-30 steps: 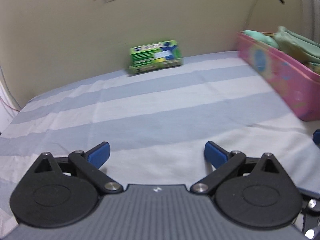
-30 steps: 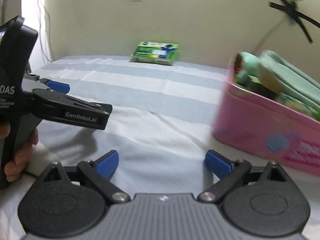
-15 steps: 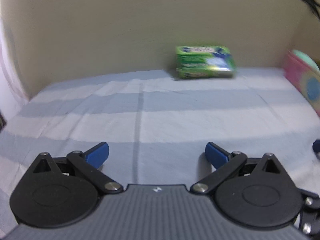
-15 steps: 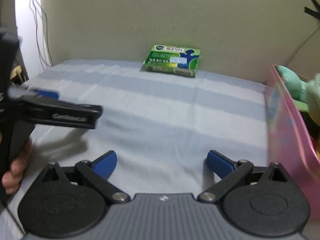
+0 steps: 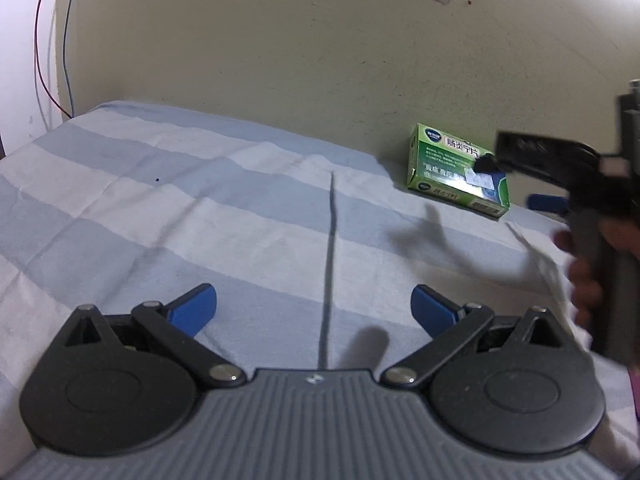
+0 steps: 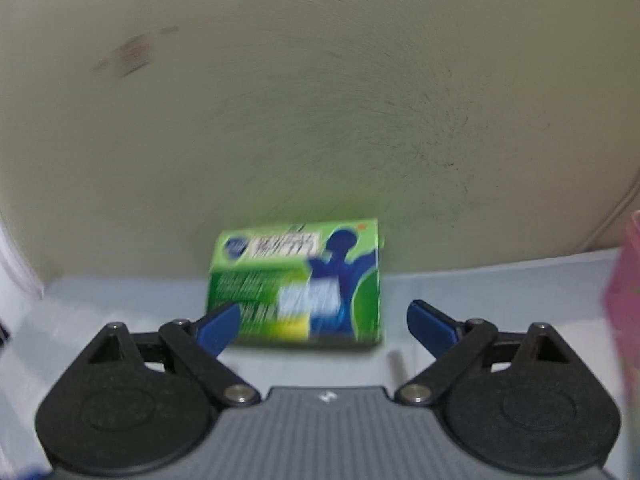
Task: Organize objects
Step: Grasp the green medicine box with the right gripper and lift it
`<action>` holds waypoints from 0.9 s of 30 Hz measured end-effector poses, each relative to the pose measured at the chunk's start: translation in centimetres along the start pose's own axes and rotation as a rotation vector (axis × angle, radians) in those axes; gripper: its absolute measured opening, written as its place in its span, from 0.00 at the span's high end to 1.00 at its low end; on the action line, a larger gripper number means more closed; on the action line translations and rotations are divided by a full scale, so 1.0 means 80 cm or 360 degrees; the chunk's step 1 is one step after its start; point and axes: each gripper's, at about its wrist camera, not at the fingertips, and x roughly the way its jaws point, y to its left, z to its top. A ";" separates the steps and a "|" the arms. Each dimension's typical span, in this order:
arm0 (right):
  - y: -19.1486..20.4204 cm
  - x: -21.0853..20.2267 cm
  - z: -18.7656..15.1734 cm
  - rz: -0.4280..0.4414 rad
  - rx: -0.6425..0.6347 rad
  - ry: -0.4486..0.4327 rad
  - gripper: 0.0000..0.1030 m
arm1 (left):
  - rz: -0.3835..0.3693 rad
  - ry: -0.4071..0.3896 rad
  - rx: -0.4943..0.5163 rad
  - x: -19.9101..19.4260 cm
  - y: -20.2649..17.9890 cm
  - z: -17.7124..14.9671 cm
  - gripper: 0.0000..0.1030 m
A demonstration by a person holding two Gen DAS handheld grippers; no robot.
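Note:
A green medicine box (image 6: pixel 296 284) with a blue figure printed on it lies on the striped bed sheet against the wall. In the right wrist view my right gripper (image 6: pixel 324 320) stands open right in front of the box, which sits just beyond and between the blue fingertips without touching them. In the left wrist view the same green box (image 5: pixel 448 168) lies at the far right, with the right gripper's dark fingers (image 5: pixel 536 156) reaching across it, held by a hand (image 5: pixel 584 280). My left gripper (image 5: pixel 314 306) is open over bare sheet, well short of the box.
The blue and white striped sheet (image 5: pixel 200 208) stretches to the cream wall (image 5: pixel 280 40). A pink bin's edge (image 6: pixel 626 300) shows at the far right of the right wrist view. Red and grey cables (image 5: pixel 52 40) hang down the wall corner at left.
The right gripper has swept forward and now sits close to the green box, which fills much more of its view. The left view has swung left, so the pink bin has dropped out.

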 end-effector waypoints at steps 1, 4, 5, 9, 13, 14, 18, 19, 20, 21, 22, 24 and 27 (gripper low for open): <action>-0.010 0.012 0.006 0.0030 0.0069 0.0011 0.08 | -0.0002 0.0001 -0.0005 -0.001 0.001 0.000 0.00; -0.038 0.041 0.016 0.0138 0.0222 0.0040 0.07 | -0.0005 0.0004 -0.0008 0.001 0.001 0.001 0.00; -0.046 0.049 0.016 0.0184 0.0263 0.0043 0.07 | -0.0006 0.0005 -0.0007 0.001 0.001 0.001 0.00; -0.057 0.066 0.014 0.0356 0.0344 0.0088 0.20 | -0.0016 0.0002 -0.0027 0.001 0.003 0.002 0.00; -0.053 0.061 0.003 0.0396 0.0419 0.0156 0.45 | -0.0017 -0.0005 -0.0054 0.007 0.007 0.005 0.00; -0.052 0.055 -0.002 0.0404 0.0457 0.0158 0.49 | -0.0010 -0.0008 -0.0058 0.007 0.008 0.005 0.00; -0.051 0.019 -0.035 0.0506 0.0597 0.0185 0.58 | 0.0023 -0.0016 -0.0084 0.009 0.013 0.008 0.00; -0.051 0.009 -0.043 0.0522 0.0612 0.0193 0.58 | 0.0032 -0.0020 -0.0100 0.009 0.017 0.010 0.00; -0.050 -0.004 -0.054 0.0540 0.0622 0.0207 0.60 | 0.0039 -0.0024 -0.0117 0.009 0.020 0.011 0.00; -0.049 -0.017 -0.064 0.0563 0.0624 0.0219 0.63 | 0.0047 -0.0033 -0.0141 0.009 0.026 0.013 0.00; -0.049 -0.032 -0.074 0.0586 0.0620 0.0231 0.64 | 0.0052 -0.0046 -0.0165 0.008 0.031 0.016 0.00; -0.048 -0.060 -0.092 0.0616 0.0629 0.0260 0.70 | 0.0045 -0.0095 -0.0210 0.005 0.040 0.020 0.00; -0.045 -0.103 -0.121 0.0637 0.0621 0.0283 0.73 | 0.0002 -0.0235 -0.0213 -0.012 0.045 0.023 0.00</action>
